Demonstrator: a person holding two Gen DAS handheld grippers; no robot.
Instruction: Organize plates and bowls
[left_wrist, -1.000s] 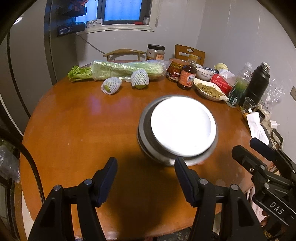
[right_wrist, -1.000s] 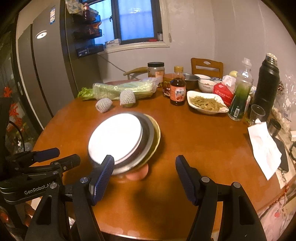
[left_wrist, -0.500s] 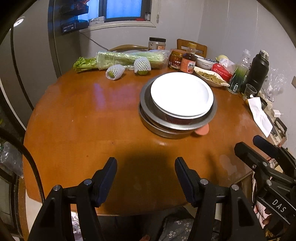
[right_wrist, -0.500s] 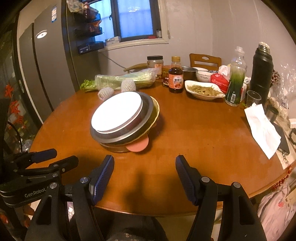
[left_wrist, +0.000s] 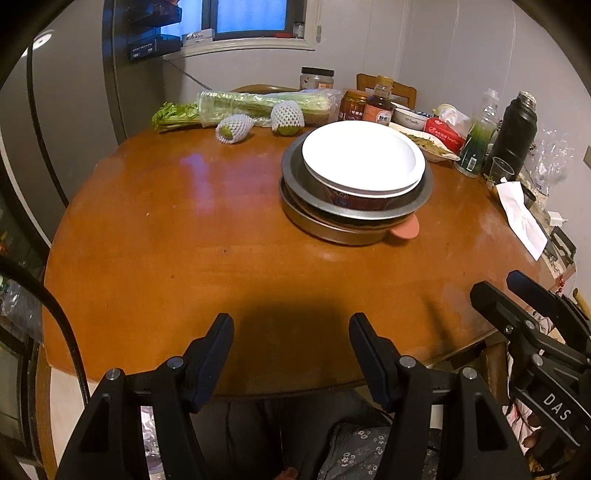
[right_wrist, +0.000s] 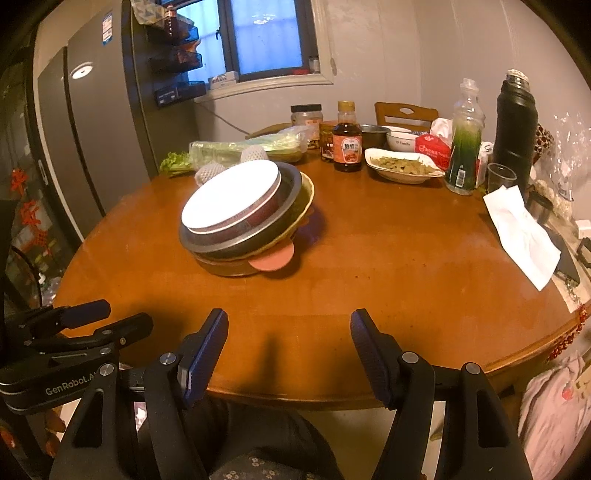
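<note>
left wrist view: left gripper (left_wrist: 291, 332) jaws apart, empty, over near counter (left_wrist: 184, 240) edge. right gripper (right_wrist: 288, 328) same. stack of plates n bowls (left_wrist: 358, 184) sits mid-counter, far from both.

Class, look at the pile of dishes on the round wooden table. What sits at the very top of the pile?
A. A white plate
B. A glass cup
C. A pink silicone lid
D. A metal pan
A: the white plate crowns the stack, resting above a dark patterned bowl and the metal pans, with something pink poking out at the bottom.
</note>
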